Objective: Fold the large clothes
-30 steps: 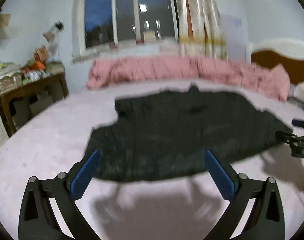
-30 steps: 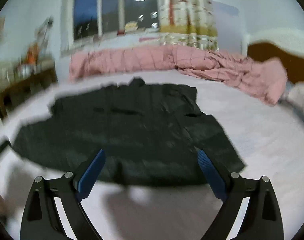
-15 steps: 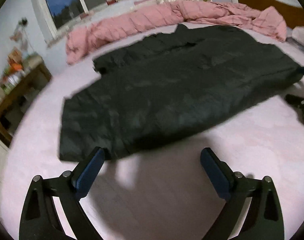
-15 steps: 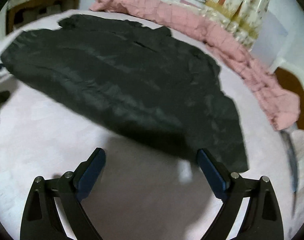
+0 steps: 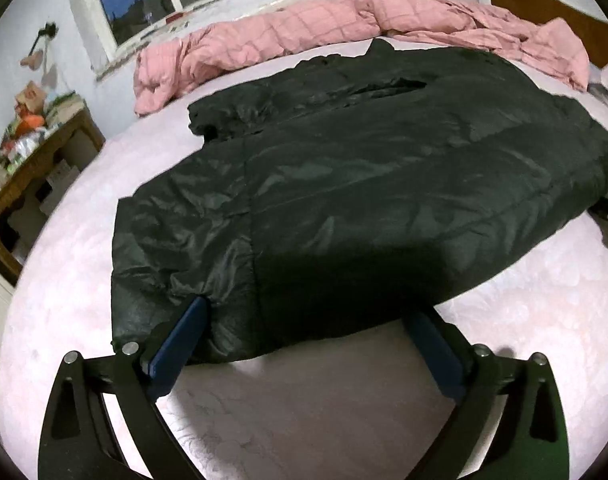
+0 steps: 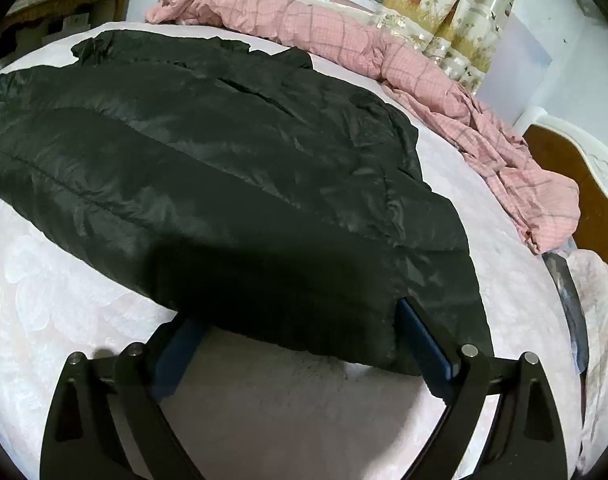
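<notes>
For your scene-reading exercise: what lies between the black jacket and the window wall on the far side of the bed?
A rumpled pink checked quilt lies along the far edge of the bed, between the black jacket and the window wall; both wrist views show it.

Jacket (image 5: 384, 184) glossy crinkly synthetic cloth; bedsheet (image 5: 304, 412) matt, soft-textured fabric.

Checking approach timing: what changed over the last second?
Both claws dropped toward the black jacket. The left claw and right claw now straddle its near hem, jaws open, nothing gripped. Jacket stayed flat on the bed; pink quilt unmoved.
</notes>
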Available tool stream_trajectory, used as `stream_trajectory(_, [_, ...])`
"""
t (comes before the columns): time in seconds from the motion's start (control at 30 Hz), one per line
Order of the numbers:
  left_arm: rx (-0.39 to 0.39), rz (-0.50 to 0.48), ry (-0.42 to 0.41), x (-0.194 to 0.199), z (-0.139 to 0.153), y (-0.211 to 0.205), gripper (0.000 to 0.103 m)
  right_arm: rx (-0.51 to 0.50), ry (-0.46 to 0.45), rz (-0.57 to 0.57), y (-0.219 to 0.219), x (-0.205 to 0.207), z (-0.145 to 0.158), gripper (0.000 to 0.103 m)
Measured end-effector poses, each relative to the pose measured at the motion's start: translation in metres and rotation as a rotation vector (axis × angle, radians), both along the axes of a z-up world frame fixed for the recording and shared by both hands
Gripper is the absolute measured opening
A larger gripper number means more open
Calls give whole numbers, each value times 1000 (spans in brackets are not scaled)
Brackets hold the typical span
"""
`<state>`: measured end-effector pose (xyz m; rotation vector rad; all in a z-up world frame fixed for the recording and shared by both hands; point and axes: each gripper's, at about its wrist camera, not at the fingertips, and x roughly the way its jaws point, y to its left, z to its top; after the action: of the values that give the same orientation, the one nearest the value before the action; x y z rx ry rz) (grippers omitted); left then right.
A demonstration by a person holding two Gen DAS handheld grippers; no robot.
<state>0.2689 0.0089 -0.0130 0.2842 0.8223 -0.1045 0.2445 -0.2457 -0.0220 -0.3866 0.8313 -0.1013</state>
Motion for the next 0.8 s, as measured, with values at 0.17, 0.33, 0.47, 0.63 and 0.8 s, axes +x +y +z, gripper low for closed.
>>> stream_trajectory(0.17, [-15, 0, 8, 2, -1, -1, 97, 30, -3, -32, -8, 3, 0, 95])
stream_trajectory(0.33, [-9, 16, -18, 0, 0, 0, 47, -44, -43, -44, 0, 0, -3, 84])
stream_trajectory(0.47, [11, 44, -112, -11, 9, 1, 27, -99, -50, -59, 4, 0, -5, 26])
stream_trajectory(0.63, [26, 56, -221, -30, 23, 2, 25, -111, -103, -48, 7, -9, 2, 18])
stream_trajectory(0.8, [-105, 94, -197, -60, 40, 22, 24, -51, -158, -32, 7, -35, 22, 18])
